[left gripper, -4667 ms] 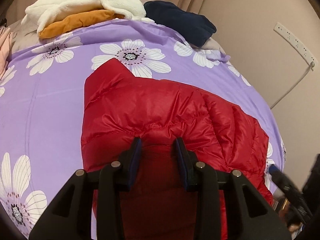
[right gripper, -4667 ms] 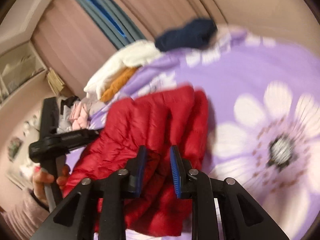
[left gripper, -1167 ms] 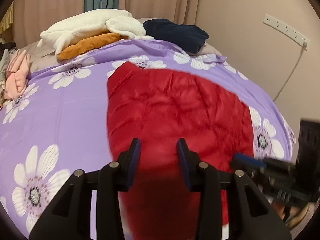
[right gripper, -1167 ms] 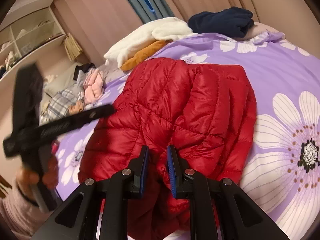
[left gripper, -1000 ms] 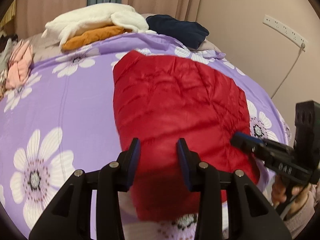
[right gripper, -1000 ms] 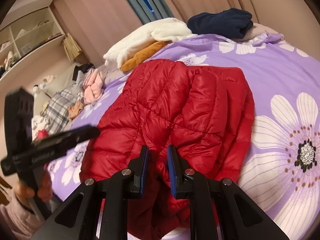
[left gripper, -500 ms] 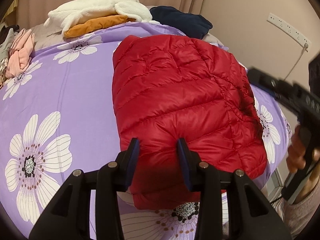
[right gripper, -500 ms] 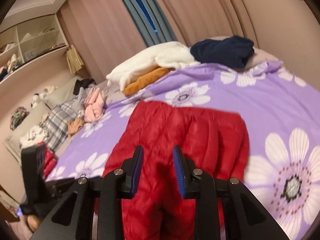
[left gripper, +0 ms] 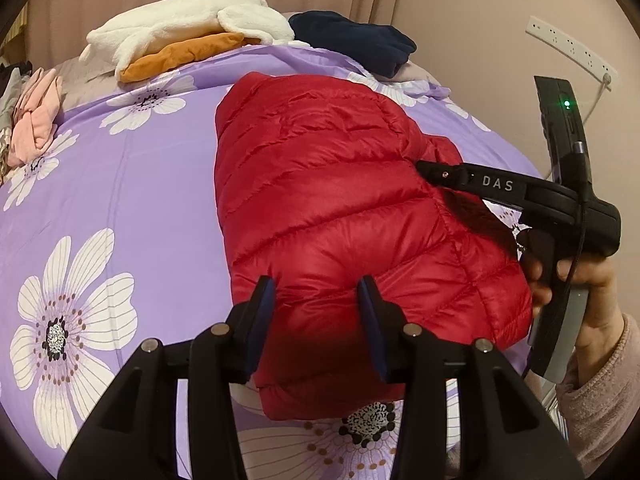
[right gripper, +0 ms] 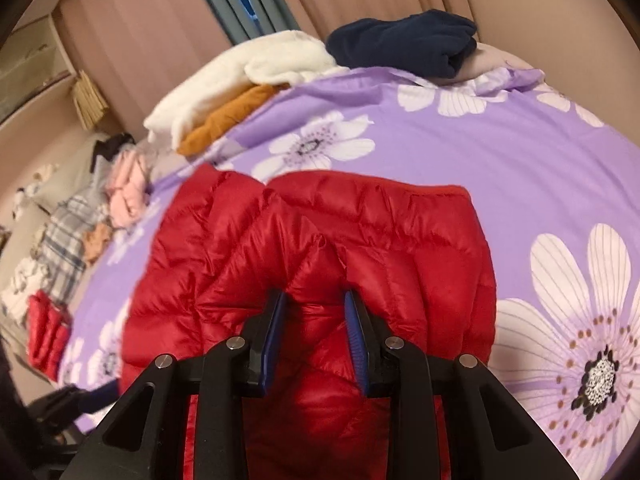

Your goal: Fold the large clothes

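Observation:
A red puffer jacket (left gripper: 340, 216) lies folded into a compact block on the purple flowered bed cover (left gripper: 120, 184). My left gripper (left gripper: 318, 300) is open and empty, just above the jacket's near edge. My right gripper (right gripper: 314, 312) is open over the jacket (right gripper: 320, 240), its jaws apart with nothing between them. The right gripper also shows in the left wrist view (left gripper: 424, 168), reaching over the jacket's right side, held by a hand in a pink sleeve.
Folded white (left gripper: 188, 24), orange (left gripper: 180, 54) and navy (left gripper: 352, 40) clothes sit at the bed's far end. Pink clothes (left gripper: 34, 120) lie at the far left. A wall with a power strip (left gripper: 568, 50) is on the right. A second red garment (right gripper: 46, 328) lies beside the bed.
The right gripper let go of the jacket's edge and opened, lifting over it. The jacket now lies flat and folded. The left gripper stayed open and pulled back slightly.

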`<state>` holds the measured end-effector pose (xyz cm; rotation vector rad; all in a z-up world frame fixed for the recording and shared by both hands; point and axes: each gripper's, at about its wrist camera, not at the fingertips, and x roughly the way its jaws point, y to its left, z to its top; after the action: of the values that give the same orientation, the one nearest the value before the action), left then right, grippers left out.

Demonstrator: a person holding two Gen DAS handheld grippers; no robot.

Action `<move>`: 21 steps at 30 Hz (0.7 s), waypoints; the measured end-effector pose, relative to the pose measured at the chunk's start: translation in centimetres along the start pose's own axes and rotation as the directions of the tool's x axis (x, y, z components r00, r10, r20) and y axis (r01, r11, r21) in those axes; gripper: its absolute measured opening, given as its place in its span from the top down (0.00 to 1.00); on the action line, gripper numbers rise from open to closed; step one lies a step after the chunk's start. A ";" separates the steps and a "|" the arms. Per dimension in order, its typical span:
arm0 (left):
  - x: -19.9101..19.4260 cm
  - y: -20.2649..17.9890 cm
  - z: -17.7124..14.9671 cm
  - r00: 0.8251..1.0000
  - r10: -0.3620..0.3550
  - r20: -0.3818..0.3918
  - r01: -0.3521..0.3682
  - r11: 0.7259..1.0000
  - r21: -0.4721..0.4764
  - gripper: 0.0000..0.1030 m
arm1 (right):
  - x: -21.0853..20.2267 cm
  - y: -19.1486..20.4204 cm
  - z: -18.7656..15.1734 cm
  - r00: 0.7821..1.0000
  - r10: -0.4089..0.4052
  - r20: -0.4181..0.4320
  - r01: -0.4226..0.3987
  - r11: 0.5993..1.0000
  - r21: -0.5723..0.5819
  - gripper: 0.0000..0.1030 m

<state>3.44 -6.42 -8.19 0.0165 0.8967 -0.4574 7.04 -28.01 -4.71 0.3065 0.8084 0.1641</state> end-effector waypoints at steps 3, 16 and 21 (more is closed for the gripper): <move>0.0 0.0 0.0 1.000 0.003 -0.002 -0.003 1.000 0.002 0.57 | -0.6 -0.1 0.1 1.000 0.010 0.000 -0.010 1.000 0.005 0.72; -0.2 -0.2 -0.2 1.000 0.011 -0.003 -0.011 1.000 0.003 0.55 | -6.3 2.9 -2.5 0.994 0.089 0.066 -0.076 0.981 -0.177 0.72; -0.1 -0.3 -0.2 1.000 0.009 -0.005 -0.009 1.000 0.005 0.54 | -5.0 3.3 -3.9 0.999 0.035 0.026 -0.028 0.975 -0.220 0.72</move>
<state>3.15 -6.63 -8.17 0.0257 0.9004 -0.4514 0.70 -25.40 -2.70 0.1128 0.7487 0.2761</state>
